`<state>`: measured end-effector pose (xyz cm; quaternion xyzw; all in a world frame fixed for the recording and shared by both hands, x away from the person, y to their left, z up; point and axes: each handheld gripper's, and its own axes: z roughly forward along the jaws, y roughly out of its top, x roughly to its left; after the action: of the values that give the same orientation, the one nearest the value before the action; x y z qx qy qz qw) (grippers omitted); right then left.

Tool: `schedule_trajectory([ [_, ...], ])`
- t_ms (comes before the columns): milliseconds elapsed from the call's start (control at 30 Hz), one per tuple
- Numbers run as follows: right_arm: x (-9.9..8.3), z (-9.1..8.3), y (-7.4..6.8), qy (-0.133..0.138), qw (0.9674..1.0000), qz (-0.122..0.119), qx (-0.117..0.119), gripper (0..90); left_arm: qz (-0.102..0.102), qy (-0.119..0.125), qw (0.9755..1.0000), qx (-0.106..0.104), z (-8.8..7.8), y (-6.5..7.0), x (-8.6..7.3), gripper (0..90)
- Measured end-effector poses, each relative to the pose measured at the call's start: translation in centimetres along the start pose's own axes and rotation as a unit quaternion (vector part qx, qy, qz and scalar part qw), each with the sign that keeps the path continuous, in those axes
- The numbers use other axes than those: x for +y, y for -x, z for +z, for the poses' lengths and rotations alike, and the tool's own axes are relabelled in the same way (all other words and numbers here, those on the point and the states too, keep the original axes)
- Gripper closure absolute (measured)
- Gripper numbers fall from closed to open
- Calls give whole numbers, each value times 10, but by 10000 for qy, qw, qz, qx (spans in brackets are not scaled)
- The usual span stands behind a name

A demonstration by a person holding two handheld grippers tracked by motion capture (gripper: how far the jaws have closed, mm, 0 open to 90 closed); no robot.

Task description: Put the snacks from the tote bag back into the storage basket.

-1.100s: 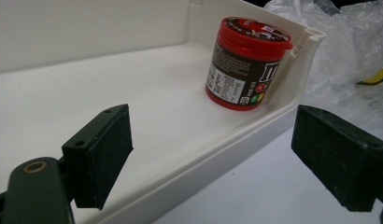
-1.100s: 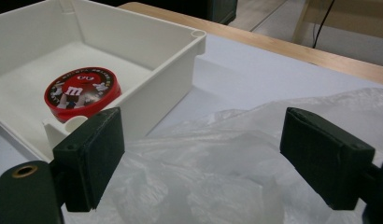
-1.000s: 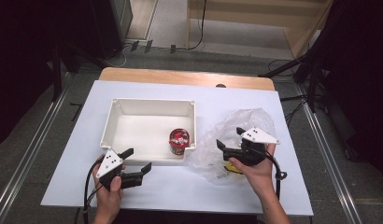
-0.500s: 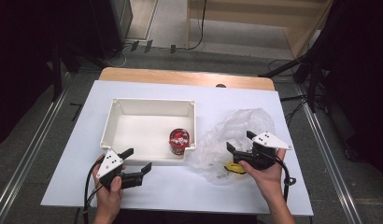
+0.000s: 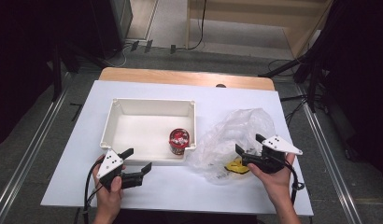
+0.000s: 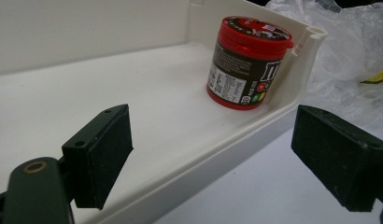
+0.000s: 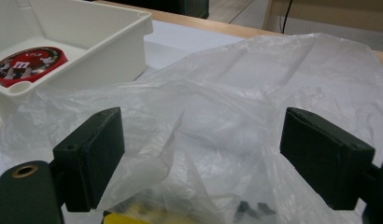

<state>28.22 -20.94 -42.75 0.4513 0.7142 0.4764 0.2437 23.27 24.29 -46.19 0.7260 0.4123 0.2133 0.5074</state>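
A white rectangular tray [image 5: 116, 125] lies on the white tabletop, and a red-lidded candy tub [image 5: 178, 140] [image 6: 245, 65] [image 7: 28, 63] stands upright in its near right corner. To its right lies a crumpled clear plastic bag [image 5: 241, 128] [image 7: 255, 84] with a yellow item [image 5: 237, 166] [image 7: 119, 217] inside near its front. My left gripper [image 5: 137, 161] [image 6: 217, 158] is open, just in front of the tray's near wall [image 6: 217, 158]. My right gripper [image 5: 248, 145] [image 7: 201, 158] is open too, its jaws spread over the bag's near right part with nothing held.
The white tabletop [image 5: 236, 95] rests on a wooden table whose edge [image 5: 180, 77] shows at the back. Dark floor, cables and stands surround it. Bare white surface [image 5: 189, 186] lies in front of the tray and bag.
My right gripper has drifted right and slightly nearer, along the bag's right side. The left gripper, tray and tub have stayed put.
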Motion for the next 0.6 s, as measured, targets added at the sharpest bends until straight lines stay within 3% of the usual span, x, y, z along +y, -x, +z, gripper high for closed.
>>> schedule_trajectory([
  [600,-21,-20,22,29,9996,140,-228,143,8,-2,10000,-2,0,0,0,128],
])
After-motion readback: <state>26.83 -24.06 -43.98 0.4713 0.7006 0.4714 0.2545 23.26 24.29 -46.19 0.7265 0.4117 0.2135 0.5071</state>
